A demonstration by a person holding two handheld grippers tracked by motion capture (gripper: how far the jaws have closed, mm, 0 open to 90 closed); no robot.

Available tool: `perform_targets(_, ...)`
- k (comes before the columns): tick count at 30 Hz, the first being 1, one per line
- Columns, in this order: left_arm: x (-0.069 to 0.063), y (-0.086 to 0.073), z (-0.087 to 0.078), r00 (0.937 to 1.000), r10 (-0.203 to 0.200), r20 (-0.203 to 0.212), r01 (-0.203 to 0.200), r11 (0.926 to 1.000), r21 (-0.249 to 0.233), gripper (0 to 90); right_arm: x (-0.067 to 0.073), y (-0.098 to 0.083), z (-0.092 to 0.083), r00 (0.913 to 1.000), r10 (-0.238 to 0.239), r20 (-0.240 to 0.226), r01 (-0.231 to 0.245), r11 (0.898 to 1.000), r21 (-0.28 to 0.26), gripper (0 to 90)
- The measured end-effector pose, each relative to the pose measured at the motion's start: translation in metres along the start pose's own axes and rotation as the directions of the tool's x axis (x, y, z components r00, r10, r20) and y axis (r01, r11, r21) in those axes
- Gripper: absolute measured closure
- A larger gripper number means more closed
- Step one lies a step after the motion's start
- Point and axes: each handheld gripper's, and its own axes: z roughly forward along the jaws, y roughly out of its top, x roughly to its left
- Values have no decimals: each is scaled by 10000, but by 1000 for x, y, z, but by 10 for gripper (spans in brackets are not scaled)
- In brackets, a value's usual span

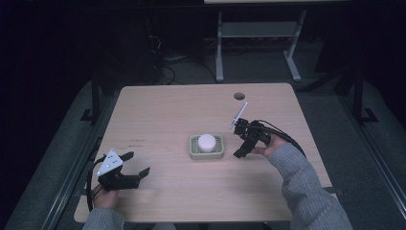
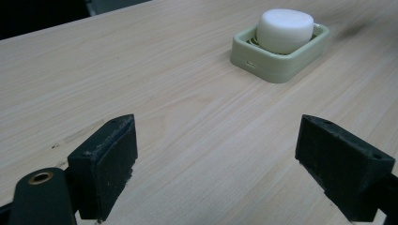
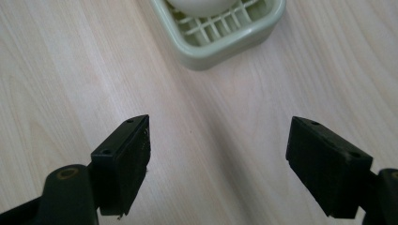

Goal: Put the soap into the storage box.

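A round white soap bar [image 1: 207, 142] rests in a pale green slatted soap dish [image 1: 193, 151] near the middle of the wooden table. My left gripper [image 1: 136, 164] is at the table's front left, open and empty, far from the dish. In the left gripper view the soap bar [image 2: 284, 29] and the dish [image 2: 286, 65] lie ahead at the upper right, beyond the left gripper [image 2: 216, 164]. My right gripper [image 1: 241, 143] hovers just right of the dish, open and empty. In the right gripper view the dish [image 3: 234, 40] is close ahead of the right gripper [image 3: 218, 159], the soap bar [image 3: 199, 5] at the top edge.
A round cable hole [image 1: 239, 96] sits near the table's far edge. The wooden table [image 1: 158, 115] has bare surface all around the dish. Beyond it stand a white desk frame [image 1: 258, 33] and cables on the dark floor.
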Motion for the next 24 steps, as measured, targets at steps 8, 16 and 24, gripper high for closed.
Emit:
perform_targets(8, 0, 0, 1, 10000, 8, 15, -8, 10000, -4, 128, 0, -18, -1, 9998, 187, -20, -187, 9998, -92, 216)
perform_targets(16, -1, 0, 1, 10000, -7, 32, 7, 10000, 35, 128, 4, -38, -2, 9991, 419, 10, -419, 9989, -201, 216)
perform_targets(24, -1, 0, 1, 9999, 87, 55, -87, 9999, 85, 128, 14, -63, 3, 9980, 636, -33, -637, 9974, -342, 214)
